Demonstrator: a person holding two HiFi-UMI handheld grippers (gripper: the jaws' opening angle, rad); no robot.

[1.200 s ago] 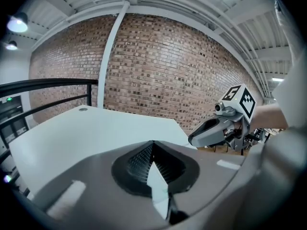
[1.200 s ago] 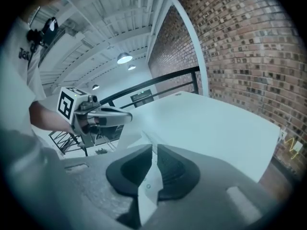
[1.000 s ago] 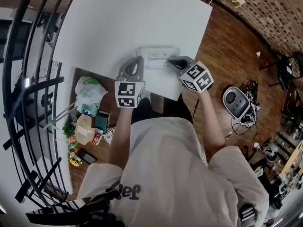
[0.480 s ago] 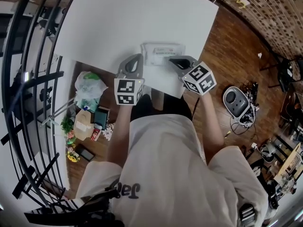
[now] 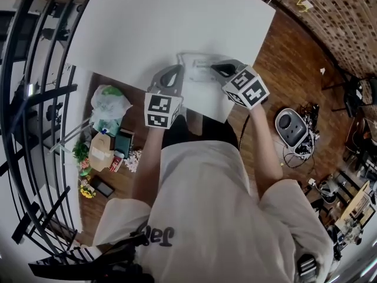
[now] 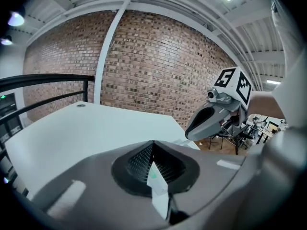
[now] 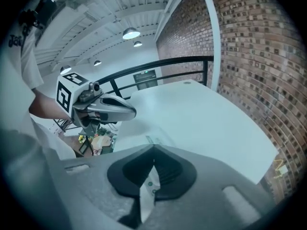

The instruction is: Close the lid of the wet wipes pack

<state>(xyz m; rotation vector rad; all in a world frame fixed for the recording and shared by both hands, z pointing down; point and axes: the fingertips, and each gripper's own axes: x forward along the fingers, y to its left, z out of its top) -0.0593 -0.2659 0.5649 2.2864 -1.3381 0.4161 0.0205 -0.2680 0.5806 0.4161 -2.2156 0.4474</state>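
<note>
Fingers (image 6: 136,163) of the left gripper (image 5: 175,71) were drawn together at the left edge of the wet wipes pack (image 5: 195,62), which lay toward the near side of the white table (image 5: 147,22). The right gripper (image 5: 214,69), likewise shut, hung over the pack's top. The lid's state could not be made out. An off-centre push risked skidding the light pack or leaving the lid half latched. Both grippers had moved forward onto the pack since a second earlier.

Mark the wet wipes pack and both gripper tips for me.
wet wipes pack (image 5: 197,62): head view, on its printed top face.
left gripper (image 5: 176,70): head view, at its closed tips by the pack's left end.
right gripper (image 5: 213,69): head view, at its tips over the pack.
</note>
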